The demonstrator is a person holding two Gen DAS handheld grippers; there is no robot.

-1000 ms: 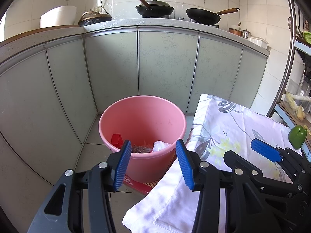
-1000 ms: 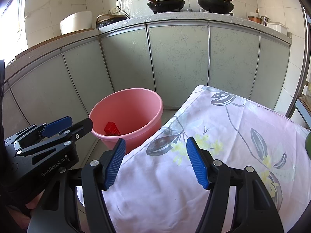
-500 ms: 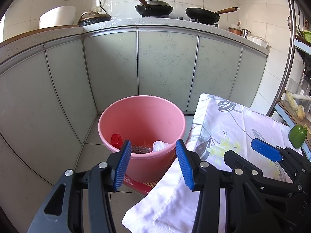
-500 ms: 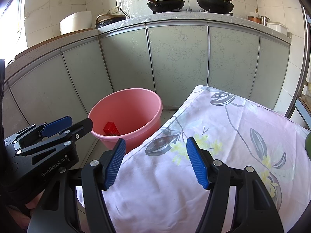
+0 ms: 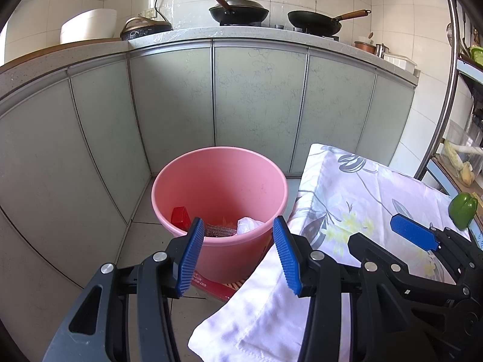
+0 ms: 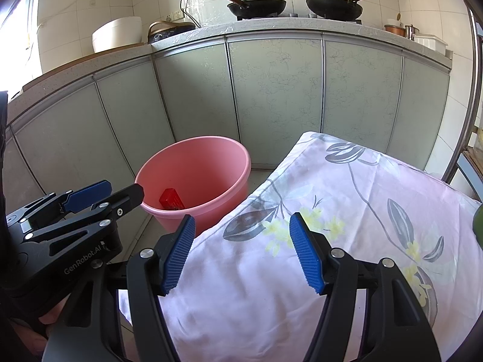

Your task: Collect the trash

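A pink bucket (image 5: 220,178) stands on the floor by the cabinets; it also shows in the right wrist view (image 6: 199,163). Inside lie a red box (image 5: 180,214), a dark wrapper (image 5: 219,230) and a white crumpled piece (image 5: 249,224). The red box also shows in the right wrist view (image 6: 171,199). My left gripper (image 5: 238,255) is open and empty, just in front of the bucket's near rim. My right gripper (image 6: 241,253) is open and empty over the floral cloth (image 6: 332,211), to the right of the bucket.
The floral cloth (image 5: 347,199) covers a table right of the bucket. A green pepper (image 5: 462,210) sits at its right edge. Grey cabinets (image 5: 256,99) close off the back, with pans (image 5: 238,10) on the counter. A metal rack (image 5: 452,90) stands at the right.
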